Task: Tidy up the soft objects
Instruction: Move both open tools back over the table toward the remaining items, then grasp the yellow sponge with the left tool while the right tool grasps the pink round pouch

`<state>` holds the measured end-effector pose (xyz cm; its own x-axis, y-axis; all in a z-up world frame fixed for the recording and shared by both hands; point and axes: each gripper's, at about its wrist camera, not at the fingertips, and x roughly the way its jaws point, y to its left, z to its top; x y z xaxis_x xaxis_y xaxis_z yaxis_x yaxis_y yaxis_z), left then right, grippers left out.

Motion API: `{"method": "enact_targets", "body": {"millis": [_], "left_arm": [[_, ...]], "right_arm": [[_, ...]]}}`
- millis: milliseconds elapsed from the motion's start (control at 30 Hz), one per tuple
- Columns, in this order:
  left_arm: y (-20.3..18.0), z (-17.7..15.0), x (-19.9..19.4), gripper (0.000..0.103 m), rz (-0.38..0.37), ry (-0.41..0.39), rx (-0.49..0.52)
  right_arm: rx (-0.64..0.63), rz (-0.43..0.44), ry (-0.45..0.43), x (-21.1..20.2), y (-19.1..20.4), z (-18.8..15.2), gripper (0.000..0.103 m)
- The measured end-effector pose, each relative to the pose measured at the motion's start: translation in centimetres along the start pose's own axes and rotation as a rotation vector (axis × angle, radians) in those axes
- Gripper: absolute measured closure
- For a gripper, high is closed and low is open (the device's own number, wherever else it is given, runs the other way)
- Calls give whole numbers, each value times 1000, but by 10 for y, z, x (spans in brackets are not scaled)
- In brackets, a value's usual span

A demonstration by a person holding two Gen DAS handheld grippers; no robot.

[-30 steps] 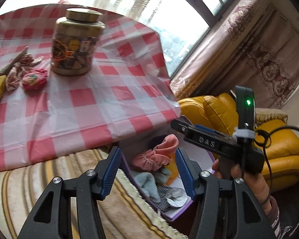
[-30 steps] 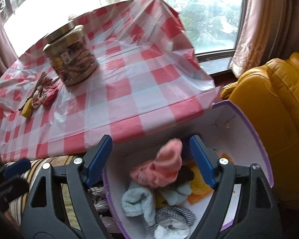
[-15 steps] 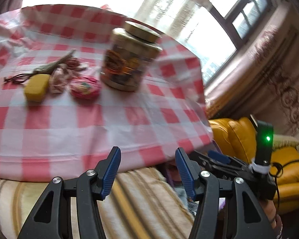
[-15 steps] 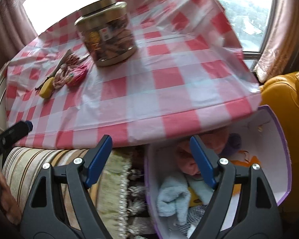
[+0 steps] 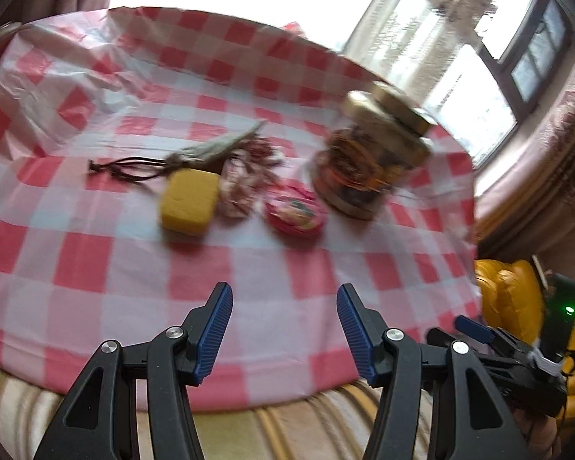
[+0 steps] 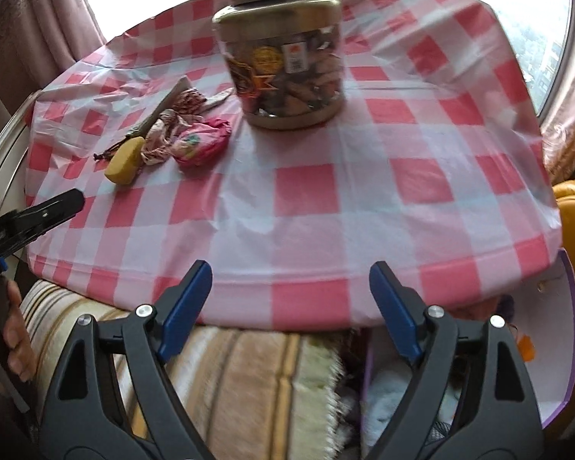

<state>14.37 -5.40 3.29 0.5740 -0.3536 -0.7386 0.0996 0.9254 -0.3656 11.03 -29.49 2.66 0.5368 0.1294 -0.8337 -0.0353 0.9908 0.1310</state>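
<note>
A yellow sponge point(image 5: 189, 206), a crumpled patterned cloth point(image 5: 243, 188), a round pink soft item point(image 5: 296, 211) and a grey pouch with a dark cord point(image 5: 211, 149) lie together on the red-checked table. They also show in the right wrist view: sponge point(image 6: 124, 161), pink item point(image 6: 203, 142). My left gripper point(image 5: 283, 331) is open and empty above the table's near edge. My right gripper point(image 6: 289, 306) is open and empty, over the table's front edge. A white box with a purple rim point(image 6: 569, 345) below the table's right holds soft items, including a light blue cloth point(image 6: 387, 402).
A large gold-lidded jar point(image 6: 283, 57) stands on the table point(image 6: 306, 191), right of the soft items. A striped sofa cushion point(image 6: 241, 383) lies below the table's front. A yellow leather armchair point(image 5: 510, 299) is at the right. Windows are behind.
Both grippers have risen and turned from the box below towards the tabletop. The left view has swung left, bringing the sponge and cloths to the centre. Both stay open.
</note>
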Motion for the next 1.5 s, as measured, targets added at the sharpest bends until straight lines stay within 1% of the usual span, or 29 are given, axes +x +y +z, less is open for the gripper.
{"method": "enact_targets", "body": {"millis": [133,200,333,467,600,667,700,733,833,900,1067,1133,1233,1300,1333,1367,1500], "left_arm": [[20,20,15,45,72,29,-15],[29,30,28,43,106,57,-12],[42,44,49,42,147,83,-13],[50,56,73,42,184,109,7],[56,62,93,42,218,124,30],[59,62,99,43,213,120,34],[60,62,99,43,212,107,43],[59,62,100,51,214,92,60],[59,58,98,52,217,56,81],[60,57,98,53,216,46,83],[66,52,90,54,198,19,49],[68,50,86,54,192,3,31],[71,49,79,54,185,-21,13],[72,49,76,54,182,-36,4],[73,49,74,54,179,-41,-1],[73,49,73,54,176,-44,-5],[72,47,67,54,165,-54,-11]], "right_arm": [[-23,14,11,16,17,11,17],[-29,18,17,22,24,16,17],[-37,29,17,36,38,30,16],[-53,37,16,48,52,45,15],[-60,46,8,62,66,61,13],[-63,44,7,70,72,69,13],[-64,43,4,75,75,73,13],[-65,40,3,79,78,76,13],[-74,33,-4,91,88,87,13],[-87,12,-2,100,95,93,13],[-102,-7,10,117,106,98,13],[-102,-32,17,127,109,100,13],[-102,-47,32,139,111,103,13],[-113,-65,42,147,112,103,17],[-127,-89,35,148,114,102,23],[-139,-92,29,148,115,102,27],[-157,-86,31,144,116,97,28]]}}
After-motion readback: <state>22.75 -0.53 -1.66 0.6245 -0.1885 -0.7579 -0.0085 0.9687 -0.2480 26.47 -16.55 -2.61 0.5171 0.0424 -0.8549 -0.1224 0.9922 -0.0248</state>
